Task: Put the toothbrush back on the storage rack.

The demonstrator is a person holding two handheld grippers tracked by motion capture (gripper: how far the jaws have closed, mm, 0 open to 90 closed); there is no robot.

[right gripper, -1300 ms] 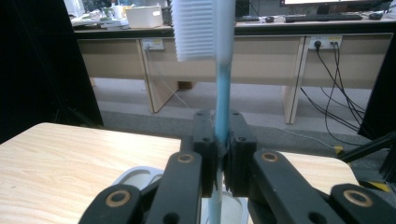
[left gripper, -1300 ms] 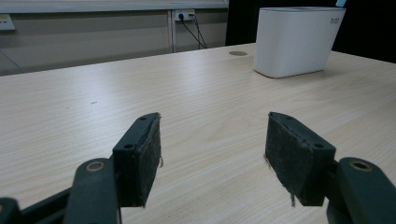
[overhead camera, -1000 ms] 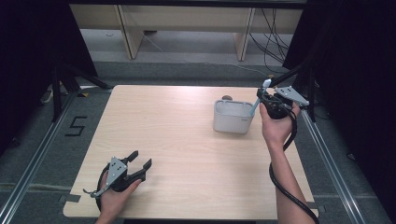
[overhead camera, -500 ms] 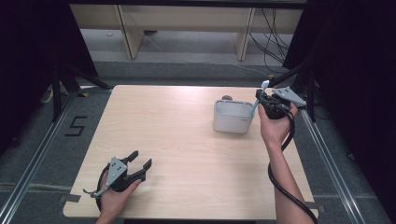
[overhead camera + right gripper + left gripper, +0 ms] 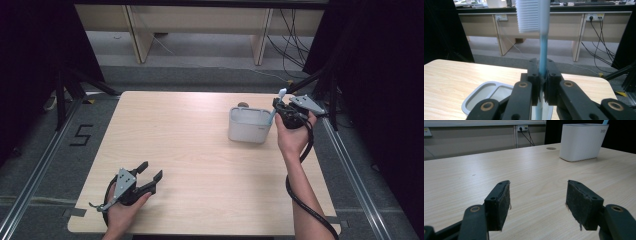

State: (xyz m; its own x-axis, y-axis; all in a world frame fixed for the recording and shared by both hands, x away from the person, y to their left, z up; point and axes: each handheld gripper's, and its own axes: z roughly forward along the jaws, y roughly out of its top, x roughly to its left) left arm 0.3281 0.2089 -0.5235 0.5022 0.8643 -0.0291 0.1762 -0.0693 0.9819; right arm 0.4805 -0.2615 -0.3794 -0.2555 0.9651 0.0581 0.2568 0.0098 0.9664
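A blue-handled toothbrush (image 5: 543, 32) with white bristles stands upright, clamped between the pads of my right gripper (image 5: 542, 75). In the high view that gripper (image 5: 279, 111) hovers over the right end of a white oval holder (image 5: 248, 126) at the table's far right, with the toothbrush (image 5: 276, 106) lower end reaching down into the holder. The holder's rim (image 5: 477, 93) lies just below the jaws in the right gripper view. My left gripper (image 5: 150, 171) rests near the table's front left corner, open, nothing between its pads (image 5: 499, 205). From there the holder (image 5: 582, 141) appears far off at the right.
The light wooden table (image 5: 190, 145) has a small round cable hole (image 5: 551, 148) near the holder. Beyond the far edge are desk legs (image 5: 135, 35) and trailing cables (image 5: 295, 35). Metal rails (image 5: 350, 165) run along both sides.
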